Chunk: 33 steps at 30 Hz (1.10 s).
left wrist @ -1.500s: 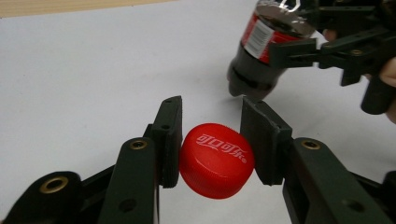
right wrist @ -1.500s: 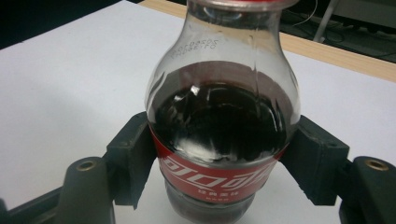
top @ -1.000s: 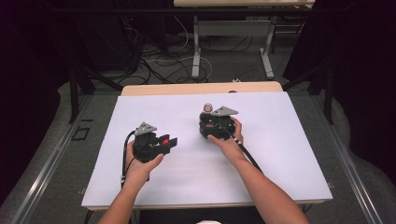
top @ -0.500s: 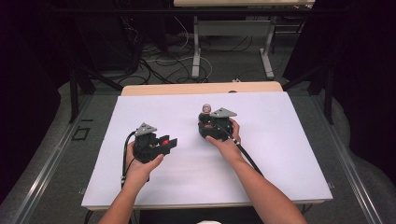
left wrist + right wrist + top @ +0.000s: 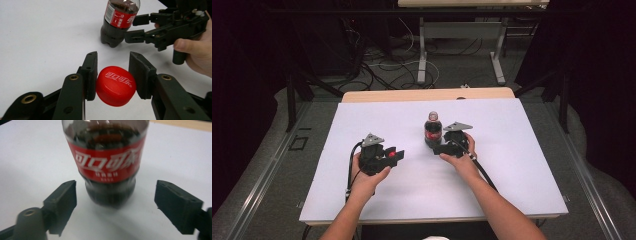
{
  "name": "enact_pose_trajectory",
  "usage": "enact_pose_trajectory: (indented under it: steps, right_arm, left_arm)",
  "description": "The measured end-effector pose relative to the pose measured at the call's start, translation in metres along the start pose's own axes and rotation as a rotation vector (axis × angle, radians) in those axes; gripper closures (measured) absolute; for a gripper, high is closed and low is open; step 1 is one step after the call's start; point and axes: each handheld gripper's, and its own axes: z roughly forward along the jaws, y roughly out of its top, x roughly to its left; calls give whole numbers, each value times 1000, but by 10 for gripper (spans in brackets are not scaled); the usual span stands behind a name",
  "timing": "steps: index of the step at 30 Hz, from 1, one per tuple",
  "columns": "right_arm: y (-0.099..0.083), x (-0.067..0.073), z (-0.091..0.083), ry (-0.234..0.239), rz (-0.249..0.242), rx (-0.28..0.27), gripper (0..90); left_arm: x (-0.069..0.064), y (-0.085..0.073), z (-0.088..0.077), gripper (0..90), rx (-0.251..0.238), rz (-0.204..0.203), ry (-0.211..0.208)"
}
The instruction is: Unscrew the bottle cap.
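1. Nearest me, my left claw (image 5: pixel 113 75) pinches the red cap (image 5: pixel 116 85) just above the white tabletop (image 5: pixel 512 165).
2. Beyond it, my right claw (image 5: pixel 115 202) has just been opening; its jaws now stand spread off the cola bottle (image 5: pixel 107 162).
3. The bottle stands upright on its own, uncapped I judge, released.

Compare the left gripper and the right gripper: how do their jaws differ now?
The left gripper is shut on the red cap; the right gripper is open, its jaws having just been opening, clear of the cola bottle. The left carries its object; the right's bottle stands on the table. Both have black jaws.
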Motion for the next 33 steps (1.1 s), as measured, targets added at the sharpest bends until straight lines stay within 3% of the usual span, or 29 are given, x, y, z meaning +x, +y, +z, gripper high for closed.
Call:
enact_pose_trajectory:
  steps: [7, 11, 13, 16, 18, 26, 27, 33]
  right_arm:
    - [-9, -9, -19, 3, -1, 79, 149]
    - [-14, -12, -33, -23, -7, 121, 138]
    - [-17, -13, -40, -19, -2, 140, 101]
    - [-21, -15, -51, -7, 3, 159, 41]
    - [-23, -15, -59, -7, -5, 162, 4]
    - [-30, -17, -78, -23, -5, 185, 0]
    - [-31, -18, -79, -24, -1, 184, 0]
    - [-34, -23, -85, -18, 21, 168, 0]
  left_arm:
    - [-1, -3, 10, 599, 27, 24, 4]
    - [-6, -5, 20, 599, 47, 39, -10]
    - [-10, -6, 26, 599, 48, 44, -20]
    - [-18, -7, 39, 599, 71, 83, -32]
    - [-23, -9, 49, 599, 85, 94, -42]
    - [-41, -17, 86, 599, 114, 135, -106]
    - [-43, -19, 90, 599, 112, 122, -121]
    - [-49, -24, 107, 599, 126, 149, -119]
